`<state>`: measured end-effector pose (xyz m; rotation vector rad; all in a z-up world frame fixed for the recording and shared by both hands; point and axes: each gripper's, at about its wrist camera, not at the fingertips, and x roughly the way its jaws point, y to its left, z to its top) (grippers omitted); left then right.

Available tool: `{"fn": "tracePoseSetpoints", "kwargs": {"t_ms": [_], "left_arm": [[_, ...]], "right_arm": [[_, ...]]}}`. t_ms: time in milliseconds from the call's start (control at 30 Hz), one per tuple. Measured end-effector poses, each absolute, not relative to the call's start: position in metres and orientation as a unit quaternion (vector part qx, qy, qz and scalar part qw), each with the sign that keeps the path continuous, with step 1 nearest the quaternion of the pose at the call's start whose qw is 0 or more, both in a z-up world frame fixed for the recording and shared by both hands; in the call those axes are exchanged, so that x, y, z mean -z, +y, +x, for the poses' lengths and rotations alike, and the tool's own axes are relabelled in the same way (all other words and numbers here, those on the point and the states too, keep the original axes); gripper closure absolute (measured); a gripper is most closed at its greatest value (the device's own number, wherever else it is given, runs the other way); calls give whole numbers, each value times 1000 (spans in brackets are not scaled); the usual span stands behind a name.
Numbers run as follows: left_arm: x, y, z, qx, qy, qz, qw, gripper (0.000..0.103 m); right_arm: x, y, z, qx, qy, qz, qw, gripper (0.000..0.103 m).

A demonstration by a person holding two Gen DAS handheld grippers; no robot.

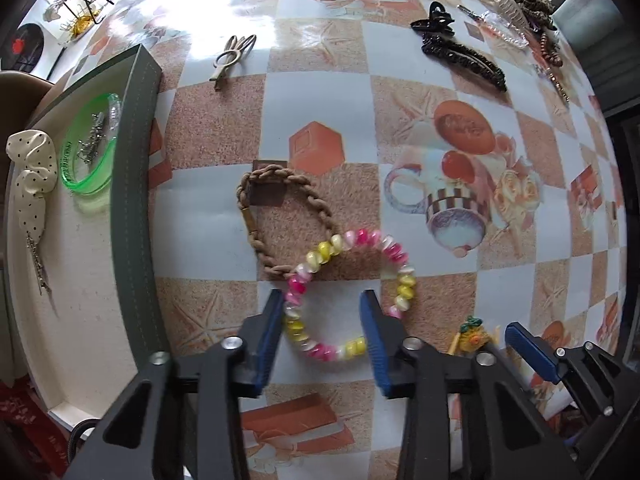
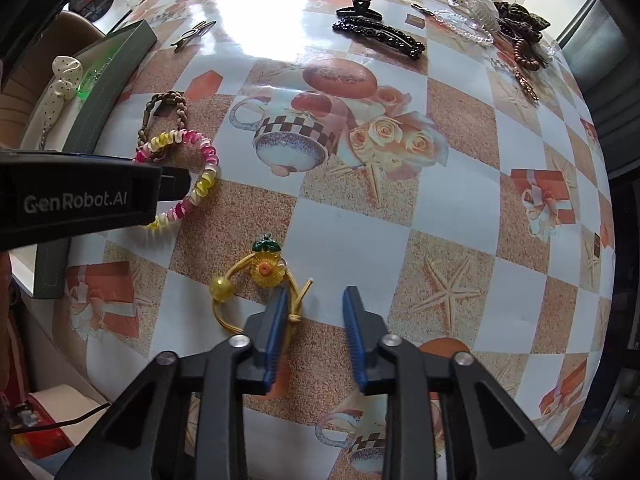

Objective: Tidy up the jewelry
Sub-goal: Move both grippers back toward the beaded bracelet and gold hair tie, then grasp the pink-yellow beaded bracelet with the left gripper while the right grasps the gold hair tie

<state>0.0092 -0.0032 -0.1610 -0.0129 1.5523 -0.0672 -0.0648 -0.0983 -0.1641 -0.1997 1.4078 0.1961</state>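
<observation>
A pink, yellow and white bead bracelet (image 1: 352, 292) lies on the table, overlapping a brown braided bracelet (image 1: 280, 216). My left gripper (image 1: 322, 308) is open, its fingers standing astride the bead bracelet's left side, holding nothing. A green-walled tray (image 1: 136, 184) at the left holds a green bangle (image 1: 90, 148) and a white polka-dot clip (image 1: 34, 168). My right gripper (image 2: 316, 304) is open; its left finger (image 2: 276, 320) rests over the cord of a yellow flower hair tie (image 2: 256, 280). The bead bracelet also shows in the right wrist view (image 2: 192, 176).
A metal clip (image 1: 232, 58) lies beyond the tray. Black hair claws (image 1: 456, 48) and a pile of beads and clips (image 1: 528, 20) sit at the far right. The checkered tablecloth (image 2: 440, 200) covers the table. The left gripper's body (image 2: 76, 196) crosses the right view's left side.
</observation>
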Motion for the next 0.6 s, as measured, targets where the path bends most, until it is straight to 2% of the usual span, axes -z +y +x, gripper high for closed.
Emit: {"fn": "tracePoseSetpoints", "kwargs": {"t_ms": [67,167,200,600], "left_arm": [[160,-4,8,30,701,-7,713,69],[160,4,6,29,700,-10,713,83],[160,5,5,30,700,-12,713,91],[133,19,0,81,685,-47,723,91]], "right_arm": [[163,-98,-61,-88,649,-86,751,95],[161,-101,-52,-85,657,-65,746,96],[160,-102,-50,-85,660,-59,744,96],[134,-143,-26,-77,673,35,735,97]]}}
